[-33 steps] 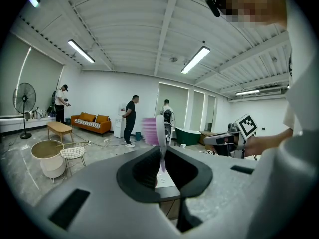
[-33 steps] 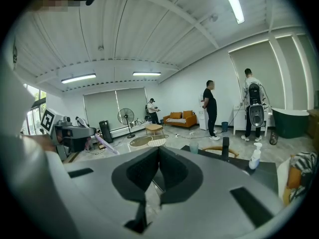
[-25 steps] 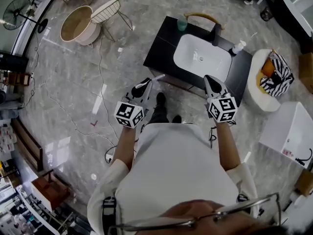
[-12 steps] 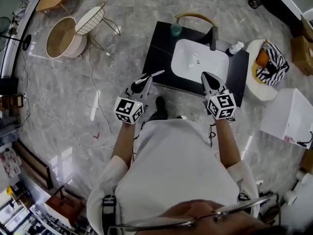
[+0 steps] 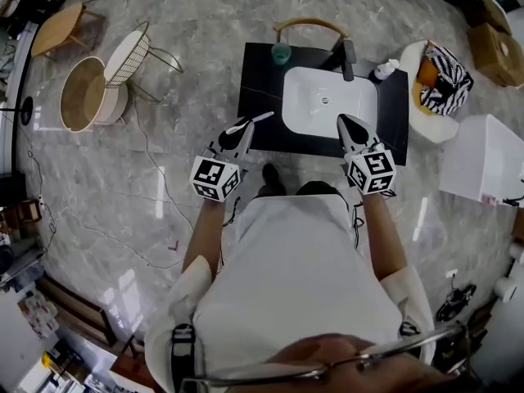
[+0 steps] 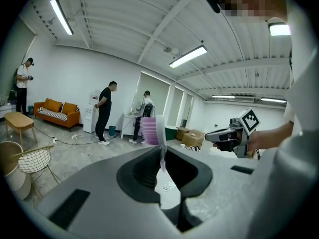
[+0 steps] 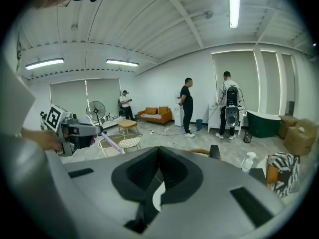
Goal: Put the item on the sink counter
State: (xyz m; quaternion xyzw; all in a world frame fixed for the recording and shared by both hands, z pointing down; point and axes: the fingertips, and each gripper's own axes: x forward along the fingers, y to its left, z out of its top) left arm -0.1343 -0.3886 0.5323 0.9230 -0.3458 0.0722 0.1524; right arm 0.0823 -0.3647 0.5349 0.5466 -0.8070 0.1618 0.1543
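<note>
The black sink counter (image 5: 260, 97) stands directly ahead of the person, with 1 white basin (image 5: 327, 101) set into its right part. A faucet (image 5: 348, 56), a green cup (image 5: 281, 53) and a white soap dispenser (image 5: 383, 70) stand along its far edge. The left part of the counter top is bare.

Left gripper (image 6: 160, 156) — jaws closed on the handle of a toothbrush (image 6: 158, 133). The brush stands upright between them, its purple bristles above the jaw tips. In the head view the toothbrush juts forward from the gripper and its head lies over the counter's front-left edge. It is held in the air, not resting on the surface.

Right gripper (image 7: 158, 156) — jaws together, nothing between them. It is held over the front edge of the counter, just before the basin.

Task status: the pick-up is done and the item is carried up to the counter. 2 steps appear to remain:
- lower the toothbrush onto the bare left part of the counter;
- part the left jaws and draw the gripper clear.
</note>
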